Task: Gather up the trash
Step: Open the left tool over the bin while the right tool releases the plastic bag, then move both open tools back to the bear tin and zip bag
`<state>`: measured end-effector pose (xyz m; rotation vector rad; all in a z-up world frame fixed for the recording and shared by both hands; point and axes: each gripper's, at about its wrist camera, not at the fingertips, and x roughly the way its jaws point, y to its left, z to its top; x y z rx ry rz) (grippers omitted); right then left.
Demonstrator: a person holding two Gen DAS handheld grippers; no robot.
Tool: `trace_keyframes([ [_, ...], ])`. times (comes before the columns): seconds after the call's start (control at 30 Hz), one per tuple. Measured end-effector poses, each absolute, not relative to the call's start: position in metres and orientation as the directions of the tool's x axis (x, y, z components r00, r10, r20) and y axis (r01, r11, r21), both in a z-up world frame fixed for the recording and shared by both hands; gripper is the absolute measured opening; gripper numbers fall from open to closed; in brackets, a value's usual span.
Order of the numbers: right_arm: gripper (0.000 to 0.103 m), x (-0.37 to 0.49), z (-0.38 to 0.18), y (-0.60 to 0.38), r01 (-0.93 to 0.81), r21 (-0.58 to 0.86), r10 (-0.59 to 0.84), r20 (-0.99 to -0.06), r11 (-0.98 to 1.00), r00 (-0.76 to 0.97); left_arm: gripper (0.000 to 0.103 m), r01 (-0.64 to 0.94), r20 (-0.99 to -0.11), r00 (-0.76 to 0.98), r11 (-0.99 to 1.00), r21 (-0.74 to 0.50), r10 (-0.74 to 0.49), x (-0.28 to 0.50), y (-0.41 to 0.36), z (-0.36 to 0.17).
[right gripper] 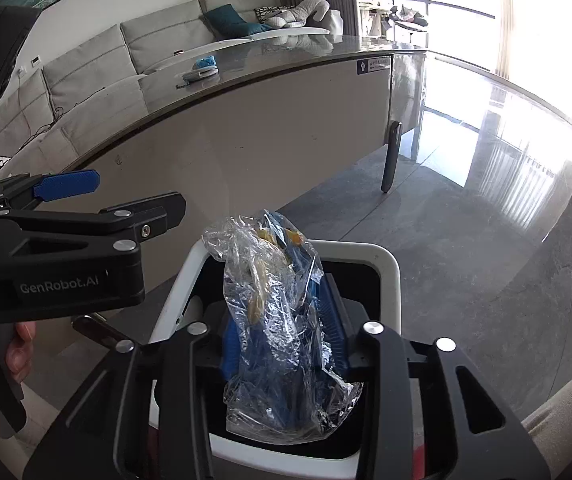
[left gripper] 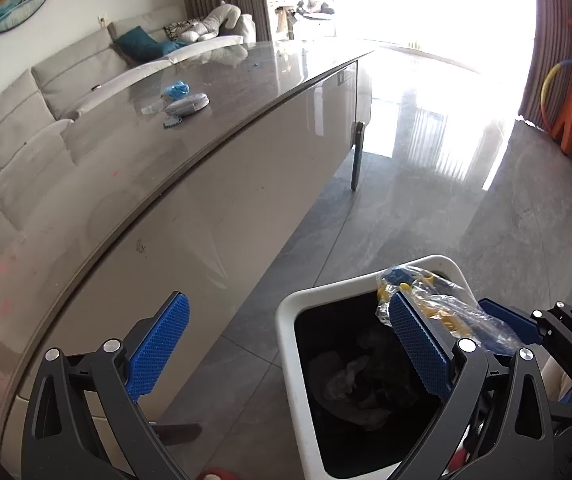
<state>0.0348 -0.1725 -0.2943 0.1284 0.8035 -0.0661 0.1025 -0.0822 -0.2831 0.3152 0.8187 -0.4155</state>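
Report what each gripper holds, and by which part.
Left gripper: nothing. Right gripper: open around the plastic wrapper's lower half above the bin, apparently not pinching it.
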Motion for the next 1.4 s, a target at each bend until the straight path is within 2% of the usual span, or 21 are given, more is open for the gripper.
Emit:
trace_keyframes([
  [0.03, 0.099, 0.035, -0.295, -0.171, 0.100, 0.071, -0.019, -0.721, 0.992, 0.692, 0.098, 0.473, -0.756, 0.611, 0.874, 0.110, -0.236, 0.102, -0.082, -0.283],
  [0.17, 0.099, 0.034, -0.298, -0.167, 0.110, -0.002, -0.079, -0.707, 0.994, 0.703, 0.098, 0.475, -0.747, 0.617, 0.874, 0.103, -0.248, 0.101, -0.081, -0.281],
  [0.53, 0.099, 0.033, -0.286, -0.177, 0.158, 0.026, -0.099, -0.675, 0.987, 0.731, 0.098, 0.461, -0.734, 0.630, 0.883, 0.091, -0.253, 0.105, -0.075, -0.278],
  [0.73, 0.099, 0.048, -0.264, -0.177, 0.127, -0.001, -0.098, -0.639, 0.992, 0.763, 0.098, 0.425, -0.722, 0.642, 0.903, 0.053, -0.259, 0.115, -0.066, -0.268],
  [1.2, 0.099, 0.116, -0.205, -0.177, 0.066, -0.033, -0.074, -0.513, 0.997, 0.855, 0.098, 0.285, -0.666, 0.716, 0.958, 0.003, -0.211, 0.198, -0.049, -0.215],
  [1.4, 0.099, 0.158, -0.186, -0.180, 0.044, -0.061, -0.068, -0.475, 0.997, 0.877, 0.098, 0.243, -0.678, 0.708, 0.970, -0.030, -0.198, 0.248, -0.046, -0.208],
])
